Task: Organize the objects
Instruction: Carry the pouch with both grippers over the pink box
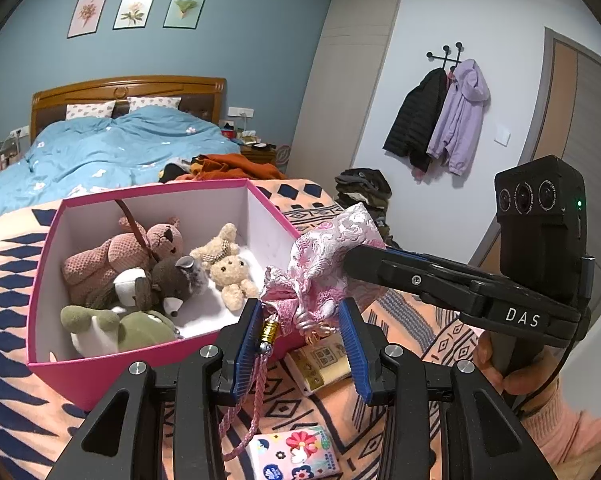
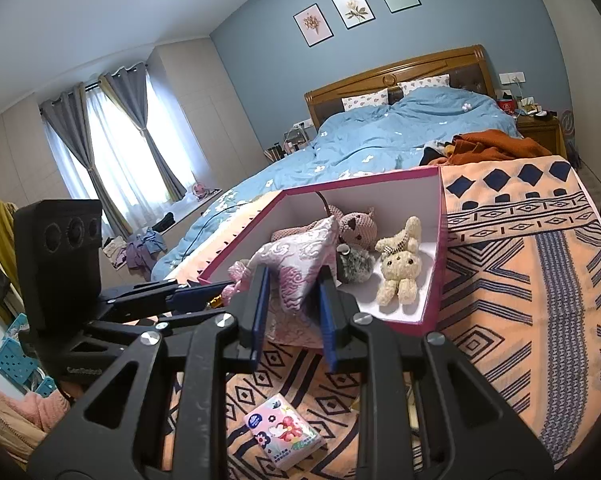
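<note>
A pink brocade drawstring pouch (image 1: 328,248) (image 2: 296,264) hangs in the air just in front of the open pink box (image 1: 120,372) (image 2: 432,280). My left gripper (image 1: 300,320) (image 2: 220,290) is shut on the pouch's gathered neck, and a pink cord with a gold bead (image 1: 270,330) dangles from there. My right gripper (image 1: 352,258) (image 2: 292,300) is shut on the pouch's body from the right side. Inside the box lie a pink knitted bear (image 1: 112,256) (image 2: 358,224), a cream bunny (image 1: 228,268) (image 2: 400,268), a grey plush (image 1: 176,280) (image 2: 352,266) and a green plush (image 1: 120,328).
The box stands on an orange patterned blanket (image 1: 4,280) (image 2: 520,280) at the foot of a bed. A flowered tissue pack (image 1: 296,456) (image 2: 284,436) and a yellowish packet (image 1: 324,364) lie on the blanket below the grippers. Orange clothes (image 1: 236,164) are heaped behind the box.
</note>
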`<act>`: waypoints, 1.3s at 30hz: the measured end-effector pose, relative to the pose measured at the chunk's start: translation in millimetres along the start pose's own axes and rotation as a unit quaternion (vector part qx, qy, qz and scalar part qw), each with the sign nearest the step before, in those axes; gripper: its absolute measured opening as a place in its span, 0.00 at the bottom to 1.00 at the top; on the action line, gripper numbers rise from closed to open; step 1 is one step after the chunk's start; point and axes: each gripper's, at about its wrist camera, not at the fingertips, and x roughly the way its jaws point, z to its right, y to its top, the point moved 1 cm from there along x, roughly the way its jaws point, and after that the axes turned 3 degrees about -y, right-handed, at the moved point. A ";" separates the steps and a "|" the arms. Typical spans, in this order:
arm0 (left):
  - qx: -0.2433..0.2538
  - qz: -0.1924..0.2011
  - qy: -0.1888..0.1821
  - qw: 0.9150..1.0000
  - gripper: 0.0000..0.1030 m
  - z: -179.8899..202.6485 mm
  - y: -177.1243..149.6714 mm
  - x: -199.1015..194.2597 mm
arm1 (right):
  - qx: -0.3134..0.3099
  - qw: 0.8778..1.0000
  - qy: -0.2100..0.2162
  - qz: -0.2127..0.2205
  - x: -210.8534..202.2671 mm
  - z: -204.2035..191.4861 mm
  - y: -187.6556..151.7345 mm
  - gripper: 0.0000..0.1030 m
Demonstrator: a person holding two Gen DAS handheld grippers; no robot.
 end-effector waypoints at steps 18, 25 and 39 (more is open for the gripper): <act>0.005 0.005 0.011 1.000 0.39 -2.2 14.5 4.3 | -0.007 1.000 -0.005 0.011 7.0 3.7 14.5 0.26; 0.006 0.005 0.013 1.000 0.39 -4.3 18.7 6.3 | -0.005 1.000 -0.003 0.017 9.7 5.0 20.5 0.26; 0.014 0.001 0.025 1.000 0.39 -5.1 29.5 13.5 | -0.003 1.000 -0.008 0.023 14.2 9.6 28.1 0.26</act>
